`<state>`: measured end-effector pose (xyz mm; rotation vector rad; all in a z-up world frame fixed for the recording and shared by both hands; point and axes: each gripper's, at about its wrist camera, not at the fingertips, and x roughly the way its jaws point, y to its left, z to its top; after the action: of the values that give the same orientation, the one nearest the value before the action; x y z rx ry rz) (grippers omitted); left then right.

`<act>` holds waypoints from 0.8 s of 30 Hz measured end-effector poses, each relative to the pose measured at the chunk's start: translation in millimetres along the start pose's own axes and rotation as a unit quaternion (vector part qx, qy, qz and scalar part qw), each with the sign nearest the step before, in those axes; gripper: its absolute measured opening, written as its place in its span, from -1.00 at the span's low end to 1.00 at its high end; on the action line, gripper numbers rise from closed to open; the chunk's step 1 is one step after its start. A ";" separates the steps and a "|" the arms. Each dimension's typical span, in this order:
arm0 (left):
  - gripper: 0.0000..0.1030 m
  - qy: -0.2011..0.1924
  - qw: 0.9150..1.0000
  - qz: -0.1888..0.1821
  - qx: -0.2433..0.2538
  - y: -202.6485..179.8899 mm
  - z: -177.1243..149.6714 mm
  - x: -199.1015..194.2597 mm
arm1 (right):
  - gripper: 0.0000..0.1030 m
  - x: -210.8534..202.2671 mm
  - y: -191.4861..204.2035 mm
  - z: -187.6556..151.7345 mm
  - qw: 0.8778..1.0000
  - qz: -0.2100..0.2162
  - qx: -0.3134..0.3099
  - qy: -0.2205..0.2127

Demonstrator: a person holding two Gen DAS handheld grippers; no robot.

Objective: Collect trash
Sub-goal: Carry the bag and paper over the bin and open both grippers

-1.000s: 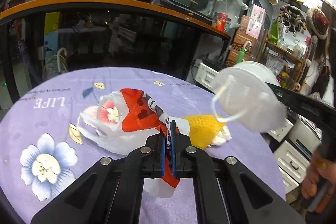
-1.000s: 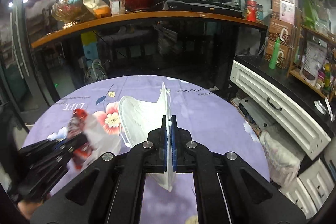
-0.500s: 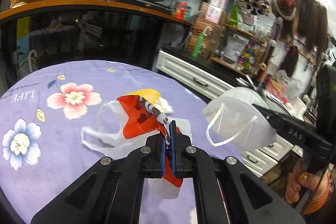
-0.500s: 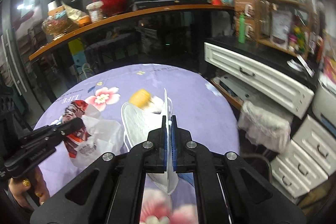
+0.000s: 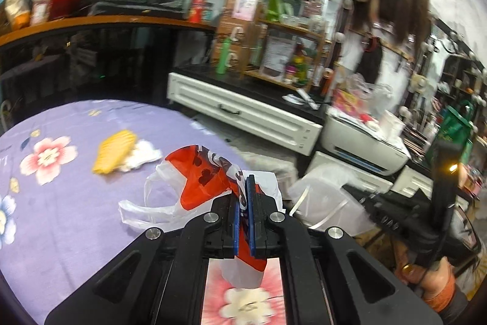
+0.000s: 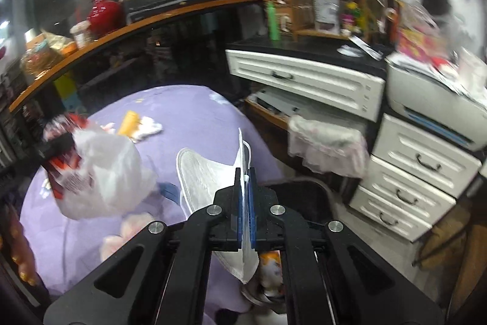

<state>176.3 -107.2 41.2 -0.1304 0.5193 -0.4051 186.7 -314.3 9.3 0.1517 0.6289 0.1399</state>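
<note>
Left wrist view: the round table (image 5: 70,203) with its purple flowered cloth fills the lower left, and the white drawers (image 5: 243,121) stand well beyond its far edge. A second ago this view looked across the table at the dark counter; now both hands have swung toward the table's right edge, and the drawers and printer have come into sight. Off that edge, low in the right wrist view, sits a dark bin (image 6: 304,200), judged to be where the trash goes.

The left gripper (image 5: 242,203) is pinched tight on a red-and-white plastic bag (image 5: 201,181), which hangs above the table near its right edge. The right gripper (image 6: 244,197) is clamped on a white face mask (image 6: 207,172), carried past the table's edge and just above the bin.

On the table, toward its far side, a yellow scrap with white tissue (image 5: 117,150) lies untouched.

The shift suggests both pieces are close to being dropped; the yellow scrap would remain for another trip.
</note>
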 end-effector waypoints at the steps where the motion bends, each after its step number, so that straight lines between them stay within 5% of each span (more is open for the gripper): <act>1: -0.91 0.000 1.000 -0.010 0.006 -8.7 1.8 2.5 | -0.93 0.4 -8.6 -4.1 1.000 -0.007 0.006 0.004; 19: -0.91 0.051 0.994 -0.065 0.065 -92.8 -12.8 53.6 | -0.91 84.3 -94.3 -81.4 0.991 -0.046 0.076 0.098; 20: -0.91 0.055 0.994 -0.065 0.069 -96.1 -14.3 57.0 | -0.82 89.9 -94.2 -84.3 0.991 -0.045 0.076 0.104; 22: -0.91 0.063 0.993 -0.066 0.073 -101.3 -17.2 63.9 | -0.24 100.2 -94.9 -91.6 0.989 -0.053 0.076 0.116; 23: -0.91 0.068 0.993 -0.067 0.075 -103.0 -19.1 67.2 | 0.35 103.5 -96.6 -95.8 0.988 -0.058 0.082 0.118; 24: -0.91 0.073 0.992 -0.068 0.077 -105.2 -21.5 70.8 | 0.54 102.5 -99.3 -99.3 0.988 -0.063 0.091 0.110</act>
<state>185.4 -232.5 13.8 0.0130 0.6236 -0.5897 218.0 -383.8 -146.9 0.2756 0.8694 -0.0237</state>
